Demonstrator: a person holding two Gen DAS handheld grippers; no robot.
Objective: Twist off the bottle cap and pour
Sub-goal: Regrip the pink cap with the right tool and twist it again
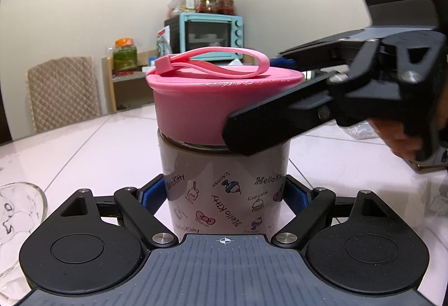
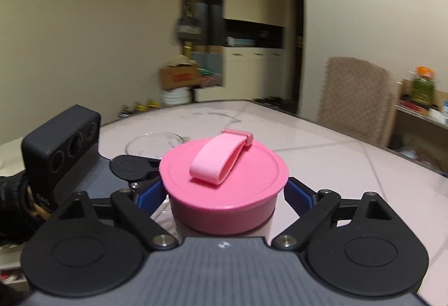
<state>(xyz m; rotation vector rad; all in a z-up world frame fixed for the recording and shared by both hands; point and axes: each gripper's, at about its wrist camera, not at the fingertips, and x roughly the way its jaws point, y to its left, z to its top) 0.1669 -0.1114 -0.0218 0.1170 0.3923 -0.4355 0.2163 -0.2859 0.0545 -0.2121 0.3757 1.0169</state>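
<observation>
On the tiled table (image 1: 84,143), the Hello Kitty bottle (image 1: 224,194) is clamped by the left gripper (image 1: 224,194), its pink cap (image 2: 224,194) by the right gripper (image 2: 225,194).

Cap (image 1: 196,107): solid pink, with a paler pink strap loop (image 2: 221,159) on top. Bottle (image 1: 224,194): grey-brown upper band, pale body below – printed with black script lettering, pink bows, cupcakes and small cartoon figures. Left gripper (image 1: 226,194): black links, blue finger pads (image 1: 149,195), ribbed grey body at bottom of frame. Right gripper (image 2: 225,194): the same black, blue and grey. Table (image 1: 84,143): glossy white tiles, grey grout lines. Toaster oven (image 1: 211,35), upper centre – turquoise. Chair cover (image 1: 63,93), left: beige, diamond-quilted.
</observation>
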